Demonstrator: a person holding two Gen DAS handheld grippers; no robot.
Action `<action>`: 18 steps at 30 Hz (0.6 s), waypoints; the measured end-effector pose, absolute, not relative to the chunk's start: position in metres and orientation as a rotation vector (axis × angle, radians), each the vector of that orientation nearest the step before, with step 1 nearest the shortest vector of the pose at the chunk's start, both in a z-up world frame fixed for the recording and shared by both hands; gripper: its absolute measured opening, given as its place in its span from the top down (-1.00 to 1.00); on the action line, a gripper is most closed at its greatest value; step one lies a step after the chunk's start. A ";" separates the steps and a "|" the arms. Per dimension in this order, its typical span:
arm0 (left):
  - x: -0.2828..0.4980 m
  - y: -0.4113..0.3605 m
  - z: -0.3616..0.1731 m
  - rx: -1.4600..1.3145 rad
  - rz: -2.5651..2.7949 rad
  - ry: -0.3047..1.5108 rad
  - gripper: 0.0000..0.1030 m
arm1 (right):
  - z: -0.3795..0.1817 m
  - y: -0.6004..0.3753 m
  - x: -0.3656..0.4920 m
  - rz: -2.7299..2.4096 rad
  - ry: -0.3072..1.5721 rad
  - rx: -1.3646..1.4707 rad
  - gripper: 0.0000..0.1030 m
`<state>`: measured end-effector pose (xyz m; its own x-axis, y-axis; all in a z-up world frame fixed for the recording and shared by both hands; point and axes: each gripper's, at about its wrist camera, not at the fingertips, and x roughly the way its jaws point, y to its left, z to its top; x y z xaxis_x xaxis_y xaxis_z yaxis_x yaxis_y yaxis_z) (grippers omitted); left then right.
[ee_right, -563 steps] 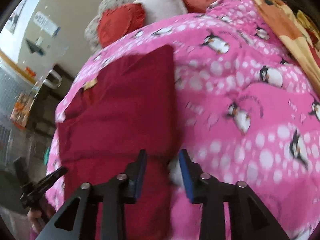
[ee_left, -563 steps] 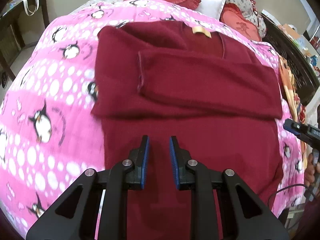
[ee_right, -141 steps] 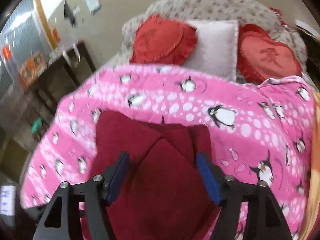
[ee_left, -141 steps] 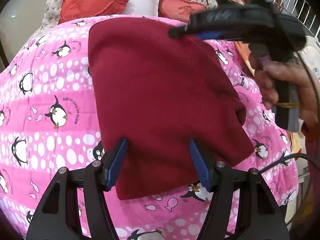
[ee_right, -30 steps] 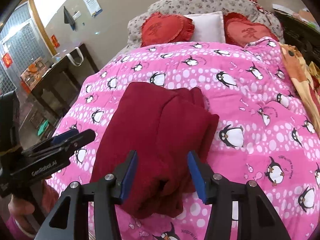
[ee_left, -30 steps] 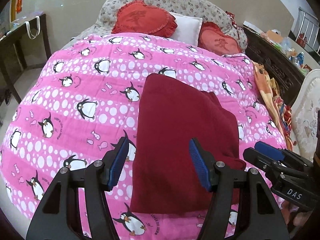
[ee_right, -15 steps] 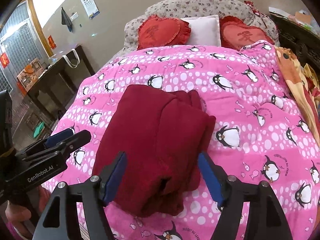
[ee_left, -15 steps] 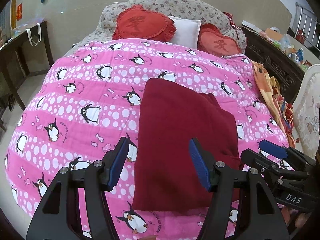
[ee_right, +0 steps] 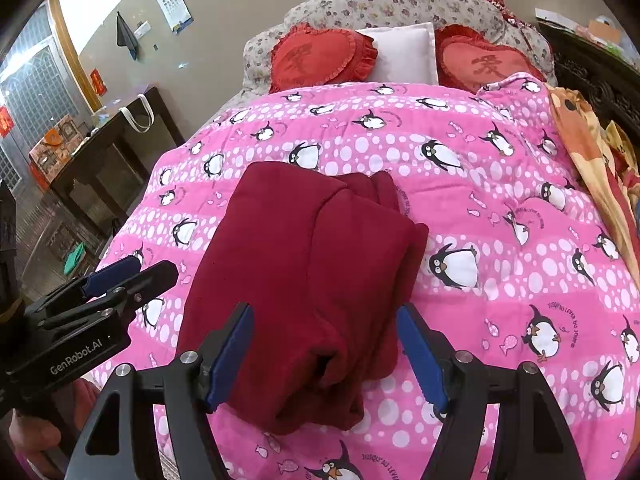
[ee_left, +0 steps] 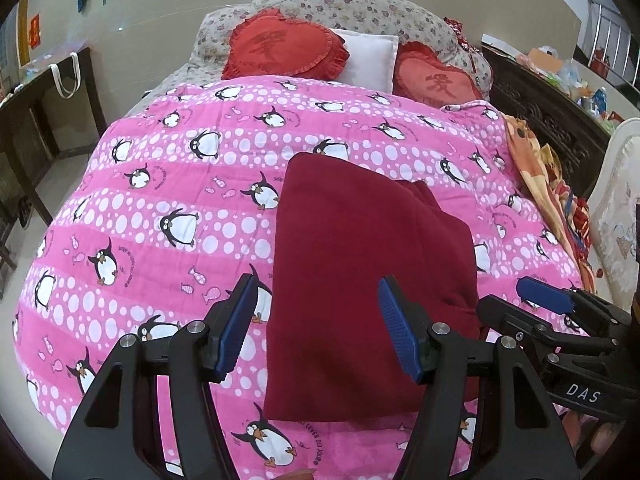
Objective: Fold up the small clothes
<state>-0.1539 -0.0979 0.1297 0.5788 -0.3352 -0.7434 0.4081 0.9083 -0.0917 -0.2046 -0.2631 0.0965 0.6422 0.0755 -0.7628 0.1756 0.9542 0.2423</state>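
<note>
Dark red knit, a folded sweater (ee_left: 360, 288) is lying flat on the bed's pink penguin quilt (ee_left: 168, 208), straight ahead of both pairs of tongs. Its long axis is running away from the tongs toward the head of the bed, with a narrow end facing the tongs and the far end pointing at the pillows. In the left wrist view the sweater is showing a smooth top layer with a straight edge on the side of the left finger, and a second layer is peeking out beyond the right finger. In the right wrist view the sweater (ee_right: 308, 280) is showing stacked folds along its right side and a bunched, rolled near corner sitting between the two blue pads.

The left tongs (ee_left: 320, 328) are hanging spread wide above the near end of the sweater, gripping nothing; the left pad is sitting over the quilt just beside the sweater's edge and the right pad over the sweater itself. The right tongs (ee_right: 326, 356) are also spread wide and holding nothing, their pads framing the sweater's near end from above. Each pair is showing at the edge of the other's view, the right tongs (ee_left: 560, 320) to the right and the left tongs (ee_right: 100, 300) to the left.

Beyond the sweater, two red heart cushions (ee_left: 284, 48) and a white pillow (ee_left: 368, 56) are leaning at the head of the bed. An orange blanket (ee_right: 588, 148) is lying along the quilt's far right edge.
</note>
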 end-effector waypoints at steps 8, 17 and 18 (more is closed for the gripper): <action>-0.153 -0.100 0.128 0.097 -0.435 0.855 -0.22 | 0.094 -0.264 -0.203 -0.056 0.886 0.316 -0.38; -0.149 -0.100 0.125 0.101 -0.432 0.865 -0.22 | 0.090 -0.265 -0.198 -0.052 0.900 0.323 -0.38; -0.149 -0.100 0.125 0.101 -0.432 0.864 -0.22 | 0.089 -0.265 -0.198 -0.051 0.903 0.325 -0.38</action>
